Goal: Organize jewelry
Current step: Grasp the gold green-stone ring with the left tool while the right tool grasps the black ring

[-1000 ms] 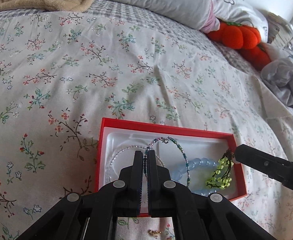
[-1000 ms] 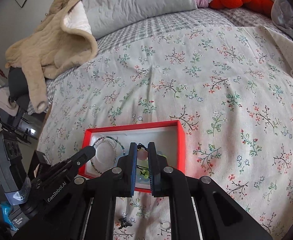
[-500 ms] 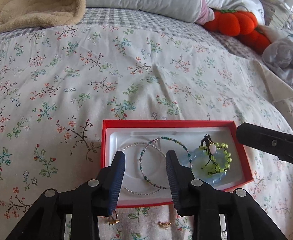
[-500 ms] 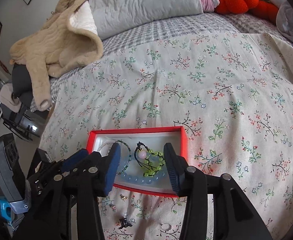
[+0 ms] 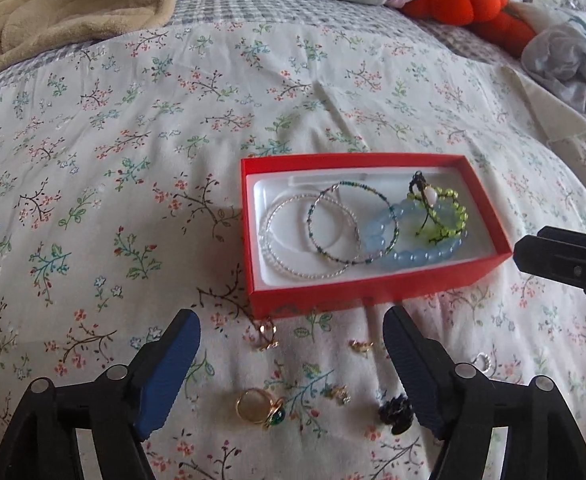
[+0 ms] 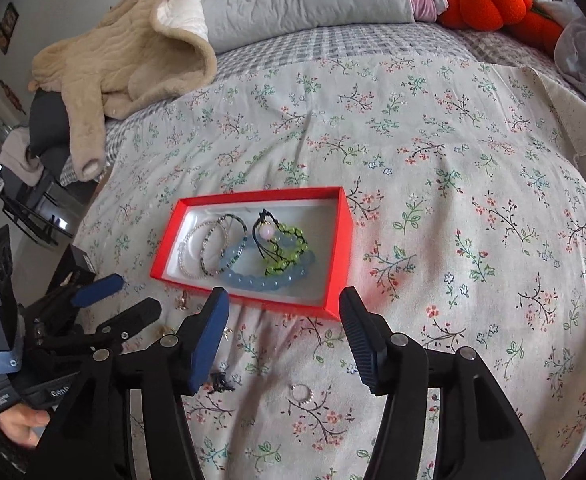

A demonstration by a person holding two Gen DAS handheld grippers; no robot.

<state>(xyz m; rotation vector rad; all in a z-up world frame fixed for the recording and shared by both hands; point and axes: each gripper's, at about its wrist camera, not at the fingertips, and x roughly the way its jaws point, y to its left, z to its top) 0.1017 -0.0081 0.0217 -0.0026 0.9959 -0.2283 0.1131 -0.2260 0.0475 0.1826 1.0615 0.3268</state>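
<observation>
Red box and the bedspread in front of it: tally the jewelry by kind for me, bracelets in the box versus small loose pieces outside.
Bracelets in the red box: 4 (clear bead, dark seed-bead, blue bead, green bead)
Small loose pieces on the bedspread: 6 (including a gold ring and a silver ring)
Total: 10

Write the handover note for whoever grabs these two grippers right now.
Left gripper: jaws opening, nothing between them.
Right gripper: jaws opening, empty too.
Red box on the floral bedspread already holds the bracelets: clear bead bangles, blue bead bracelet, green bead bracelet.
Left to do: small pieces lie loose in front of the box, including a gold ring, a dark earring and a silver ring.
</observation>
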